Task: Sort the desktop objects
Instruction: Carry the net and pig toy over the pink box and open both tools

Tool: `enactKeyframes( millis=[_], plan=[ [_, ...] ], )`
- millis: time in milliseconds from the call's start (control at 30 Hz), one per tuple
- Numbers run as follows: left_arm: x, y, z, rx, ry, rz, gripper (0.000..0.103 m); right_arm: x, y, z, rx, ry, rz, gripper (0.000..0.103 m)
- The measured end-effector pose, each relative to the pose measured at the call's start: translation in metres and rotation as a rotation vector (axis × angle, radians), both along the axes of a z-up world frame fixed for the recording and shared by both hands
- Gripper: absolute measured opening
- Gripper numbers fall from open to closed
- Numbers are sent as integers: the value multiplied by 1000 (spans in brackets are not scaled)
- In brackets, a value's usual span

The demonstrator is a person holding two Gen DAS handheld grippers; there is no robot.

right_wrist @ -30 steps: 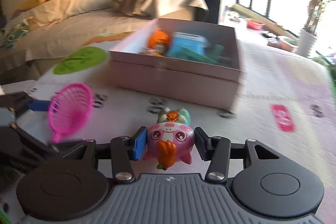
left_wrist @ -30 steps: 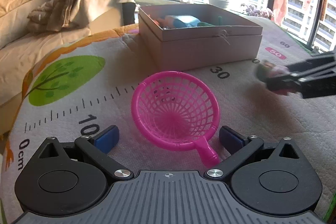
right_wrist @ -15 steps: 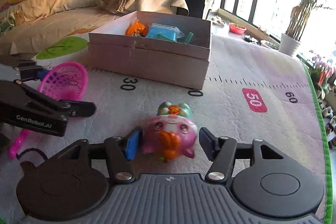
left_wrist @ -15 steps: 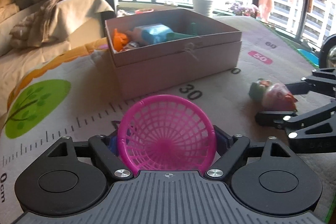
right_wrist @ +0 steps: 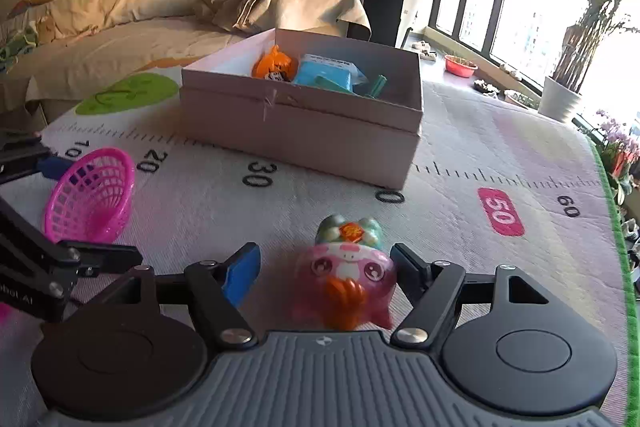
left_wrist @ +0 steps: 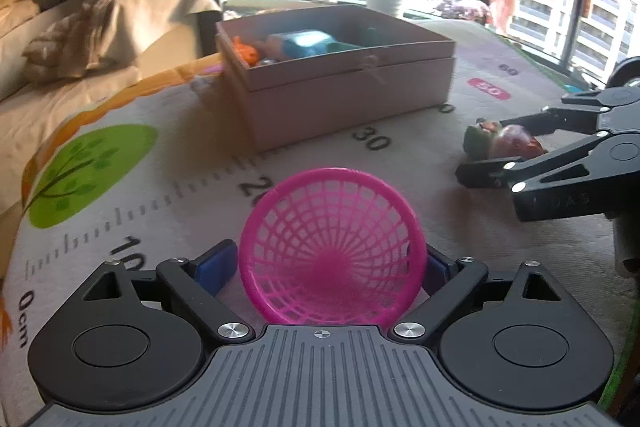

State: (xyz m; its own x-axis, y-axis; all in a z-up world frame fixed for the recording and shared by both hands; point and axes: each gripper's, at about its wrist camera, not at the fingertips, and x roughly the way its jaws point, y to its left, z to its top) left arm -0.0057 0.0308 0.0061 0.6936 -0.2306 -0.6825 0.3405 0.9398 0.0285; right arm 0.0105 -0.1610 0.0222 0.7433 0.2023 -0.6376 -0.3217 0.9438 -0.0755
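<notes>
1. On the ruler-print mat (right_wrist: pixel 460 147), between left gripper (left_wrist: pixel 332 267) blue pads: pink mesh basket (left_wrist: pixel 332 243) tipped up on its rim, jaws wide and opening — no firm hold visible, so likely to flop or roll sideways
2. Between right gripper (right_wrist: pixel 324 267) pads: pink pig toy (right_wrist: pixel 344 279) resting on the mat, clear gap at the left pad, right pad just beside it, jaws opening, nothing gripped — an off-centre close may nudge or spin it away
3. Beyond both: open cardboard box (right_wrist: pixel 300 119), already partly filled — risk of clipping its near wall on the way in
4. Close side by side: both grippers — risk of collision
</notes>
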Motion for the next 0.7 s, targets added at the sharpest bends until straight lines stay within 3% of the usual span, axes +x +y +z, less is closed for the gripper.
enactKeyframes(
  millis=[33,67,233,433,500,567,700],
  plan=[
    [0,1,0,-2,2,5,95,1,1,1,13,9,6,55],
    [1,3,1,-10,8,5,96,2,1,1,23,21,14,50],
    [5,-3,5,-66,36,-31,99,-4,4,2,28,25,32,49],
    [22,-19,2,-37,37,-6,99,-8,1,4,17,23,21,50],
    [26,-22,1,-29,36,0,96,-10,-1,5,16,25,20,50],
    [26,-23,2,-18,23,2,86,-12,-3,5,13,25,21,50],
    [23,-20,4,-15,26,-8,86,-14,-6,6,14,26,21,50]
  ],
)
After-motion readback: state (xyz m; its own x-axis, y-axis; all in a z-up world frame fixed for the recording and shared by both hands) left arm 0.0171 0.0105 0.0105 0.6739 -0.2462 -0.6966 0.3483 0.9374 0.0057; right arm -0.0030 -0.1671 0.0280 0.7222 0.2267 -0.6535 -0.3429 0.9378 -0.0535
